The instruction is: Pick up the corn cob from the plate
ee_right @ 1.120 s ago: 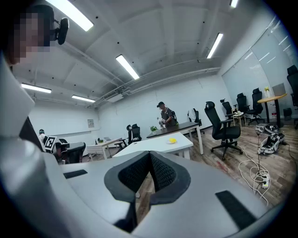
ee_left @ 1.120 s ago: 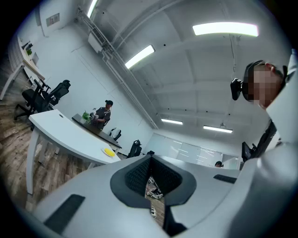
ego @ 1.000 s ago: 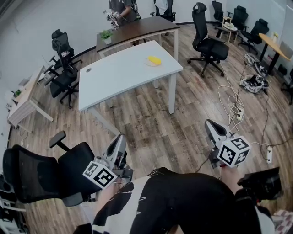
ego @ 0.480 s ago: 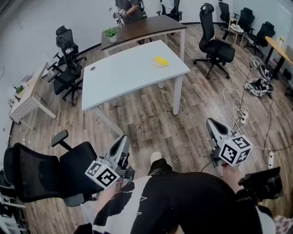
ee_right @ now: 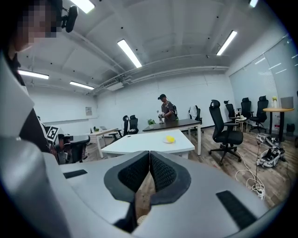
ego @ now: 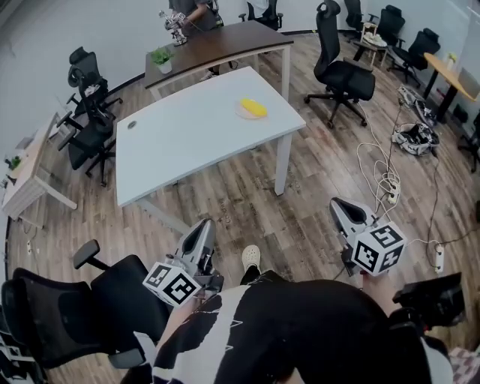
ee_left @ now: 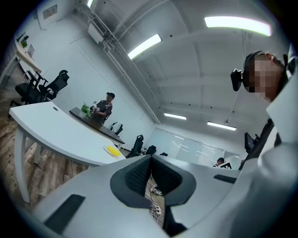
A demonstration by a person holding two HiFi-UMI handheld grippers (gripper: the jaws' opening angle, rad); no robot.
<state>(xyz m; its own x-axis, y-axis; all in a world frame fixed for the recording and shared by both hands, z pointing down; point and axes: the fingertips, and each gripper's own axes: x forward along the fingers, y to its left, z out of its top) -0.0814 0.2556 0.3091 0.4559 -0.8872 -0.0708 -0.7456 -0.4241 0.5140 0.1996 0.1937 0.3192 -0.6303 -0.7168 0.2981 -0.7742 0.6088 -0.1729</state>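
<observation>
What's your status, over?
Left gripper and right gripper shut, empty. Corn on plate, on table, untouched, far ahead. Only floor between.

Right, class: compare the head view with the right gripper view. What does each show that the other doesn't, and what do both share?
Only the head view shows the marker cube on the right gripper and the left gripper body from above. Only the right gripper view shows the ceiling lights and the right gripper's jaws up close, pressed together with nothing between them. Both show the white table, the yellow corn cob on its plate, and the dark desk behind with a person at it.
</observation>
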